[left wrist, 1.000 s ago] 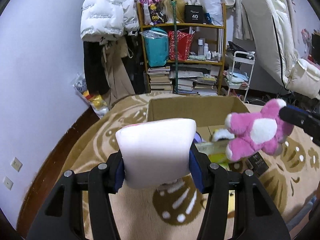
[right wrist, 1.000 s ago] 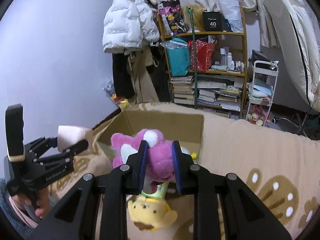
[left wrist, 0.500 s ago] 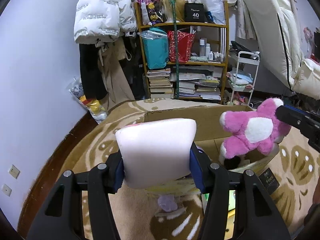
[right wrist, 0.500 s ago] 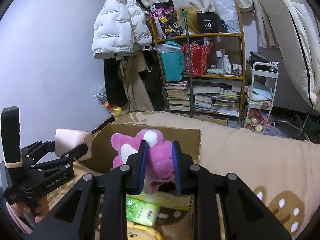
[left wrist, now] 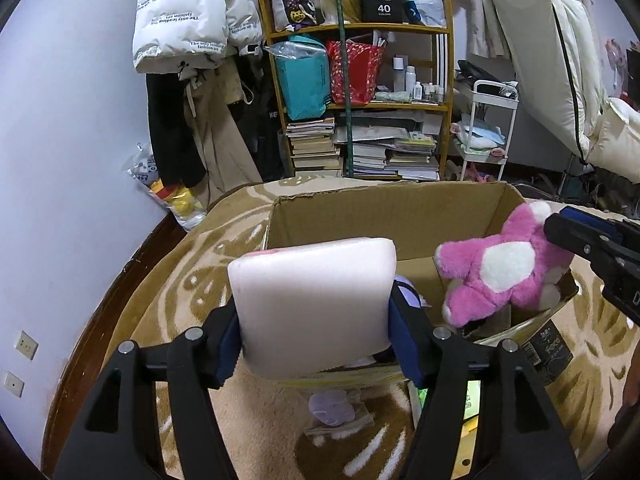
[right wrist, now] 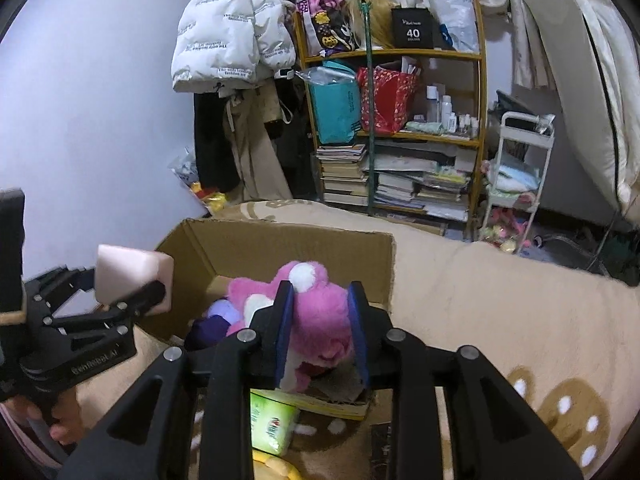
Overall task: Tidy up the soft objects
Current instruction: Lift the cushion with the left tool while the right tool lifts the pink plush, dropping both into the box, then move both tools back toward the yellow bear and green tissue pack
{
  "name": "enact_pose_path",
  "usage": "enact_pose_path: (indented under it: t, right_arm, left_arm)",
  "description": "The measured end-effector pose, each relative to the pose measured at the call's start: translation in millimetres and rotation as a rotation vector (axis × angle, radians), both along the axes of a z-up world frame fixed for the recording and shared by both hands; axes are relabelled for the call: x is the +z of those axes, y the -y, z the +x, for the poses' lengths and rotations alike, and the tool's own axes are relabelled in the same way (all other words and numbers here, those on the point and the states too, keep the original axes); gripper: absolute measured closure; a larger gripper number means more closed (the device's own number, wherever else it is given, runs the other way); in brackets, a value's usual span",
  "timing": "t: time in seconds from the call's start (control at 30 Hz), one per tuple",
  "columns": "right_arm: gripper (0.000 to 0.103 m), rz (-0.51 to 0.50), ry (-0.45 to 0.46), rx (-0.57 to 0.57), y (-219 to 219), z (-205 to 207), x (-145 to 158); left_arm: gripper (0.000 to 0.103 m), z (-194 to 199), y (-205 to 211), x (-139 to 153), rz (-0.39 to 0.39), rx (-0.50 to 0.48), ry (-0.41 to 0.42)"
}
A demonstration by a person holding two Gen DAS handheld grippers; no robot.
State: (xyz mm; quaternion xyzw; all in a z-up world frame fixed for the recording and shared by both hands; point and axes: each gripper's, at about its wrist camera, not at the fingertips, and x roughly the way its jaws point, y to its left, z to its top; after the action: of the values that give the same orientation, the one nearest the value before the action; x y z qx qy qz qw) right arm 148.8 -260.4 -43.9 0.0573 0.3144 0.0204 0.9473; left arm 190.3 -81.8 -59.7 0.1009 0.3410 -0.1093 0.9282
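Note:
My left gripper (left wrist: 316, 320) is shut on a pale pink foam block (left wrist: 312, 304) and holds it over the near edge of an open cardboard box (left wrist: 380, 212). My right gripper (right wrist: 320, 320) is shut on a pink and white plush toy (right wrist: 312, 312), held over the box's near right part. The plush also shows in the left wrist view (left wrist: 500, 268), and the foam block in the right wrist view (right wrist: 132, 276). A purple soft thing (right wrist: 216, 320) lies inside the box (right wrist: 288, 252).
The box stands on a beige rug with brown patterns (left wrist: 172, 292). A green packet (right wrist: 272, 420) and a yellow plush (right wrist: 276, 468) lie on the rug in front of it. A lilac item (left wrist: 332, 408) lies below the block. A cluttered bookshelf (left wrist: 360, 100) and hung coats (left wrist: 192, 60) stand behind.
Both grippers have moved forward toward the box. The foam block and the pink plush are now over the box's opening instead of short of it. Both grips are unchanged.

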Motion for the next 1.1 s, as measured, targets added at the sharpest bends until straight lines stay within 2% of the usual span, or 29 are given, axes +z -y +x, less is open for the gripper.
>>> enact_pose_path:
  t: [0.37,0.4,0.47,0.6,0.67,0.77,1.1]
  right_arm:
    - [0.067,-0.055,0.032,-0.01,-9,-23,16]
    - [0.064,-0.055,0.037,-0.008,-10,-27,18]
    - [0.046,-0.058,0.046,-0.013,-11,-33,21]
    - [0.038,-0.046,0.046,-0.017,-11,-45,23]
    - [0.03,-0.041,0.034,-0.017,-10,-49,23]
    - [0.022,-0.029,0.017,-0.015,-9,-57,20]
    - [0.011,-0.02,-0.021,-0.005,-16,-83,14]
  left_arm:
    - [0.031,-9,-8,8,-0.005,0.007,-0.006]
    - [0.027,-11,-9,9,-0.004,0.011,-0.001]
    - [0.021,-17,-11,12,-0.004,0.016,0.018]
    - [0.014,-24,-15,16,-0.013,0.014,0.02]
    - [0.014,-26,-18,17,-0.013,0.022,0.015]
    - [0.014,-30,-24,17,-0.013,0.029,0.004]
    - [0.012,-50,-49,16,-0.011,0.062,-0.056]
